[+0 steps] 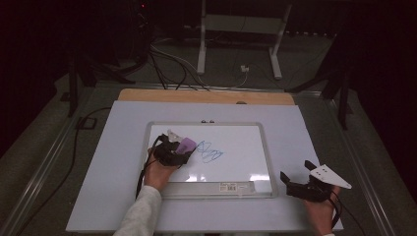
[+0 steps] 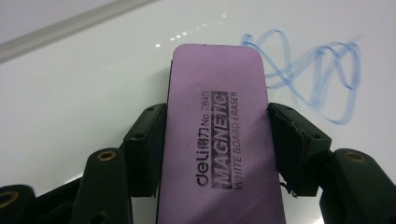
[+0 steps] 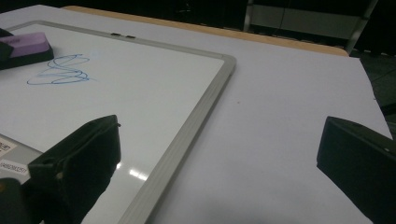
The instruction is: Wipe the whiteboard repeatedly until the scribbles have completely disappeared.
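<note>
A big white counter (image 1: 295, 123) holds a whiteboard (image 1: 246, 157) with a blue scribble (image 1: 210, 152) on it. The left tool (image 2: 217, 135) squeezes a purple eraser (image 2: 224, 140) by its long sides, right beside the scribble. The eraser looks light and a bit soft, so holding its middle seems best. The right tool (image 3: 219, 163) is wide open and holds nothing.

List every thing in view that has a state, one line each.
purple whiteboard eraser: clamped on both long sides by the left hand-held gripper, lying on the board, beside the scribble.
whiteboard: flat on the table, mostly clean.
blue scribble: unerased.
left hand-held gripper: shut on the eraser.
right hand-held gripper: jaws wide apart, nothing between them, off the board's right edge.
</note>
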